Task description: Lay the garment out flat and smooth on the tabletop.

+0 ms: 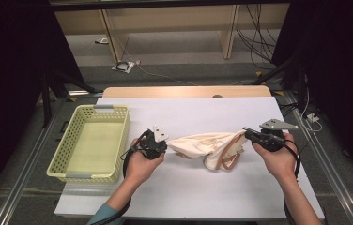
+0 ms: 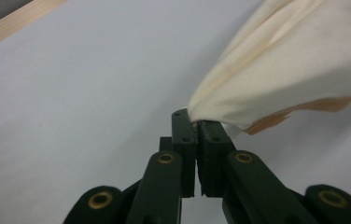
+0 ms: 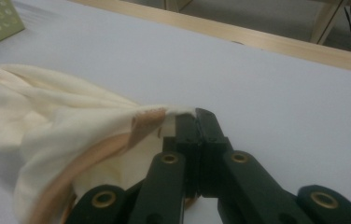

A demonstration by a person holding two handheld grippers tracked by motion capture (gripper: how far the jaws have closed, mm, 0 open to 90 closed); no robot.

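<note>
Item: one cream cloth garment [image 1: 207,146] with tan-orange trim, held off the white table [image 1: 188,197] between my two grippers, near the middle of the surface and to the right of the pale green basket [image 1: 71,140]. My left gripper [image 2: 196,122] is pinched tight on a bunched edge at the garment's left end; the left gripper view has the fabric fanning up and away from the jaw tips. My right gripper [image 3: 188,115] is clamped on the opposite end, right at the trimmed hem, with the jaws closed flat on a thin fold. Condition: soft, crumpled, gathered into a loose rope between the two holds, with a trimmed loop, probably a neck or arm opening, hanging below the right end and touching or nearly touching the table. Faint tan staining or print marks the upper face; I cannot tell which. Risks, as I judge them: both bites are shallow, taken on the very tips, so pulling my hands farther apart could slip the cloth out of one jaw, most likely the right, where only a sliver of hem is caught. The hanging loop could drag and snag on the table if I sweep toward the basket while low. Uneven tension could also twist the garment, so it lands bunched over the basket rim rather than inside.
</note>
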